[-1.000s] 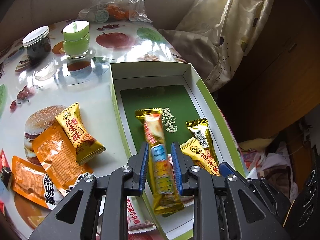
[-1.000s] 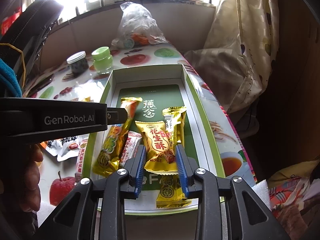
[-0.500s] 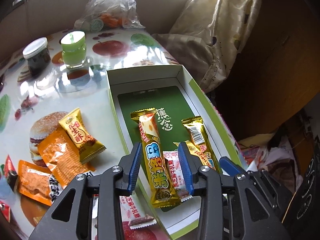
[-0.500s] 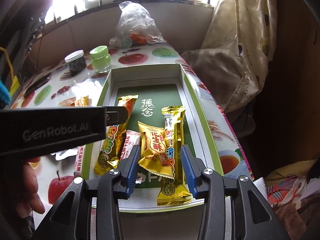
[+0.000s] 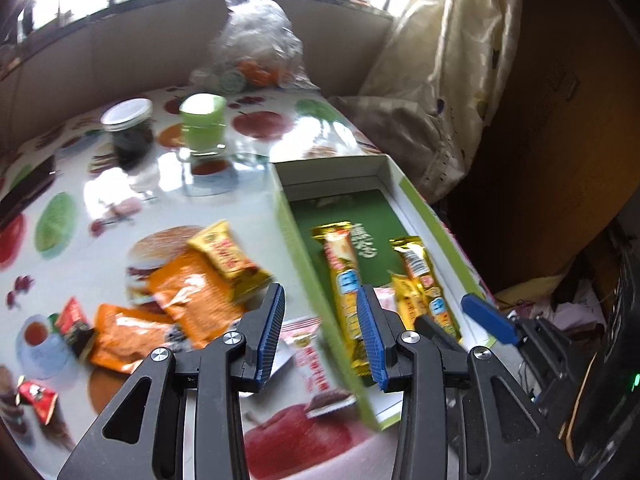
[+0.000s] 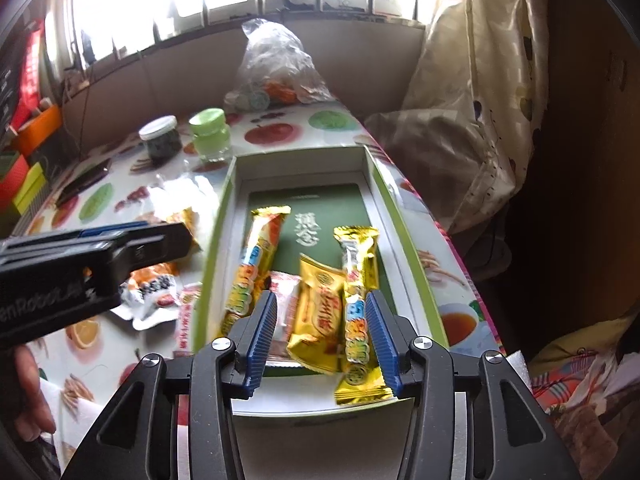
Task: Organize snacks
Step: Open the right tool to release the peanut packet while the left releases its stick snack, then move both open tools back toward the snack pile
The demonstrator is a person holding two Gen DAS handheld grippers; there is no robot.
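Note:
A green-rimmed white box [image 5: 420, 204] holds a long gold bar [image 5: 342, 264] and a second gold bar [image 5: 420, 272]. My left gripper [image 5: 320, 312] hangs open over the box's left wall, with nothing between its fingers. Loose on the table to its left lie a gold peanut packet [image 5: 230, 254], orange packets [image 5: 192, 296] and a pink-white packet [image 5: 312, 356]. In the right wrist view my right gripper [image 6: 322, 304] is low over the box [image 6: 216, 240]. Its jaws are opening, and the gold peanut packet [image 6: 320, 312] and a gold bar [image 6: 358, 292] lie between them, untouched by the pads.
A dark jar [image 5: 128, 128], a green jar [image 5: 202, 124] and a clear plastic bag [image 5: 256, 52] stand at the table's far end. Small red packets [image 5: 72, 320] lie near left. A curtain [image 5: 440, 80] hangs past the table's right edge. A hand [image 6: 28, 392] holds the left gripper's body [image 6: 80, 264].
The left gripper let go of the long gold bar, which now lies in the box, then rose and shifted left. The right gripper's jaws widened off the gold peanut packet.

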